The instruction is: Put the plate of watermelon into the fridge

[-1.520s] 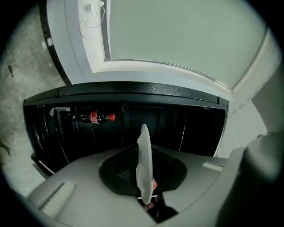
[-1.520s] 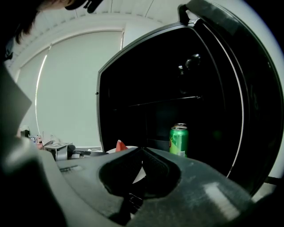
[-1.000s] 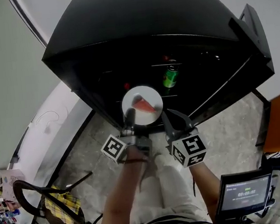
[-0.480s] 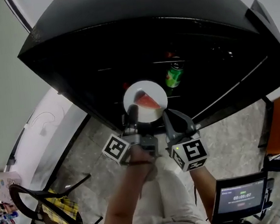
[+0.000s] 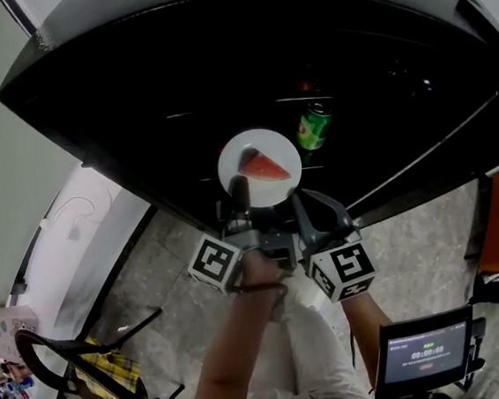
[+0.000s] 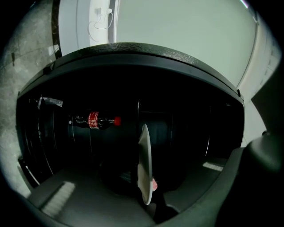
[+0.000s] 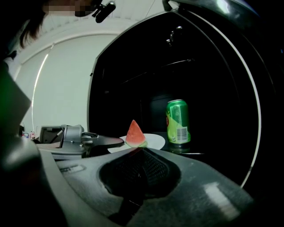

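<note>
A white plate (image 5: 258,153) carries a red watermelon wedge (image 5: 264,166) and hangs level just inside the open black fridge (image 5: 217,56). My left gripper (image 5: 238,189) is shut on the plate's near rim. In the left gripper view the plate (image 6: 144,159) shows edge-on between the jaws, with the wedge (image 6: 154,184) on its right side. My right gripper (image 5: 306,210) hovers just right of the plate, shut and holding nothing. From the right gripper view the wedge (image 7: 134,133) stands on the plate (image 7: 154,141), ahead of the jaws.
A green can (image 5: 314,125) stands on the wire shelf right of the plate. A cola bottle (image 6: 95,120) sits deeper inside. The fridge door (image 5: 431,157) swings open to the right. A chair (image 5: 89,361) and a timer screen (image 5: 425,353) are on the floor behind.
The left gripper has carried the plate forward, deeper over the fridge shelf and nearer the green can. The right gripper has followed alongside it.
</note>
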`<control>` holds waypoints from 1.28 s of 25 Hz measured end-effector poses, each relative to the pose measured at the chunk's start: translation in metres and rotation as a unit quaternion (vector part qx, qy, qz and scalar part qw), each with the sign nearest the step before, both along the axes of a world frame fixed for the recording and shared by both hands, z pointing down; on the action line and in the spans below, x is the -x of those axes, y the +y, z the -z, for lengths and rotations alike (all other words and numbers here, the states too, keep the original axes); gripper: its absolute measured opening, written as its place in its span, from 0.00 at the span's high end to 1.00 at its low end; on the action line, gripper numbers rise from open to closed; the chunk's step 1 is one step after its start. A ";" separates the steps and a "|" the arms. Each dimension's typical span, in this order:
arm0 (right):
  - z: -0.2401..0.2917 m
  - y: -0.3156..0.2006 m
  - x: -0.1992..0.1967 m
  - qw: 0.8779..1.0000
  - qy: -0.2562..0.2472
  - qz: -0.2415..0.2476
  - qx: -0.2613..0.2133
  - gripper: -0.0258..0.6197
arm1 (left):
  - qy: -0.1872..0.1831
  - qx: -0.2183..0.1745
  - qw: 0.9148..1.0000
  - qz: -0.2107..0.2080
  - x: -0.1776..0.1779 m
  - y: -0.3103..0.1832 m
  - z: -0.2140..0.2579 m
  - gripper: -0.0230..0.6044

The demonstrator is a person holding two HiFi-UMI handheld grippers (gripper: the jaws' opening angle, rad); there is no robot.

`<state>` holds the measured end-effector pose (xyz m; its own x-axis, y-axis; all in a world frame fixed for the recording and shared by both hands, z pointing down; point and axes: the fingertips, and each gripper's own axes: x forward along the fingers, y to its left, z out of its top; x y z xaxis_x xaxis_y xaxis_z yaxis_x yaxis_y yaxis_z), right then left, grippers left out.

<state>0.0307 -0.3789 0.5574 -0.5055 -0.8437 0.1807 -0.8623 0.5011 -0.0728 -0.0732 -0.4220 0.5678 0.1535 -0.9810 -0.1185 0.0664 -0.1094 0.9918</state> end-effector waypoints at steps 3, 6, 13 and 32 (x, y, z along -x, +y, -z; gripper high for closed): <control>-0.003 0.001 0.006 1.000 0.003 0.011 0.009 0.96 | -0.002 0.002 1.000 0.001 0.000 -0.004 0.000 0.89; -0.008 0.003 0.010 0.999 0.005 0.023 0.021 0.96 | -0.015 0.002 1.000 -0.004 0.000 -0.004 0.002 0.90; 0.001 0.005 0.018 0.999 -0.013 0.040 0.012 0.96 | -0.006 0.012 1.000 -0.024 -0.002 -0.004 0.005 0.89; -0.004 -0.001 0.022 0.998 -0.051 0.014 0.017 0.96 | -0.085 -0.064 0.989 -0.101 -0.007 0.006 0.022 0.47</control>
<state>0.0090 -0.3804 0.5618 -0.5454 -0.8238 0.1545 -0.8356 0.5200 -0.1770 -0.0665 -0.4157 0.5462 0.3743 -0.9065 -0.1953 -0.0672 -0.2366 0.9693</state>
